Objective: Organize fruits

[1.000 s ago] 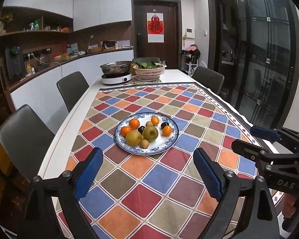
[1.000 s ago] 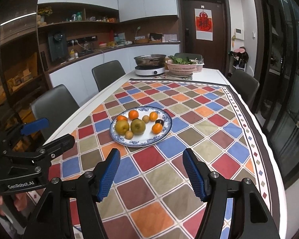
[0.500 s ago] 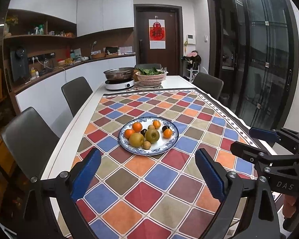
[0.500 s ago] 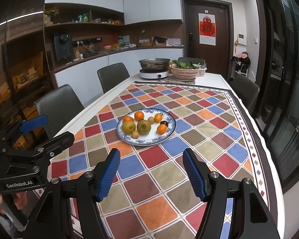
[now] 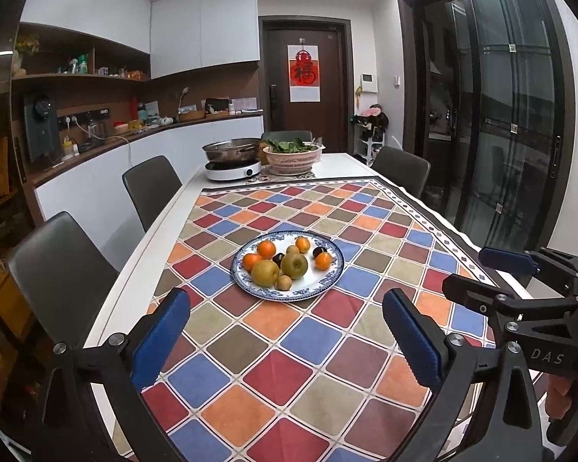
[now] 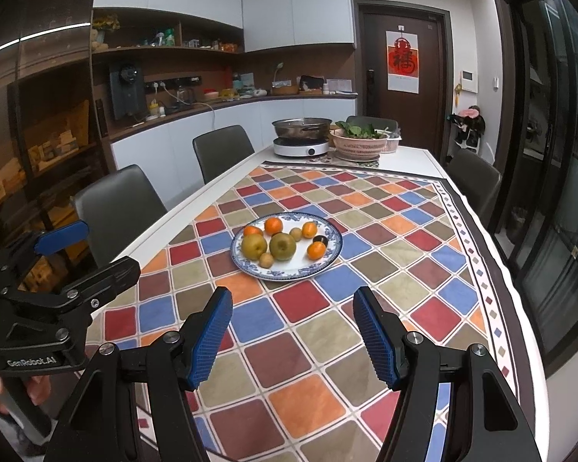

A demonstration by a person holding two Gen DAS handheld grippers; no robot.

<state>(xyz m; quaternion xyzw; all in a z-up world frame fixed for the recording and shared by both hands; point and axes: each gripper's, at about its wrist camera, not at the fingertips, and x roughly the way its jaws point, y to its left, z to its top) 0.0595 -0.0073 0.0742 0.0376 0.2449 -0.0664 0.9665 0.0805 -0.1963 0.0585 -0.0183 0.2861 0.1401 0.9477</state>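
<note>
Left gripper (image 5: 285,342) hangs over the near end of the table (image 5: 162,227), jaws opening and close to full spread, nothing between the blue pads, only tablecloth (image 5: 289,381) showing through the gap. Right gripper (image 6: 293,337) sits alongside it, jaws parted about halfway and holding nothing; in the left wrist view it shows at the right edge, in the right wrist view the left one shows at the left edge, so both are side by side at the near edge. Both point forward and down at the cloth. The fruit plate (image 5: 329,279) lies straight ahead of both, about mid-length of the table, toward its left long edge, well apart from either set of pads. On it: two big green-brown pears (image 5: 294,265) in the middle, four oranges (image 5: 266,249) around the back and sides, small brown fruit at the front rim, a couple of dark ones. Plate is round, so no long axis to line up on. Neither hand looks clearly nearer; plate centres slightly better in the left gripper's gap. Coming move is judged a forward reach to the plate. Far end: hotpot cooker (image 5: 233,161) and basket of greens (image 5: 293,156), clear of the work.
</note>
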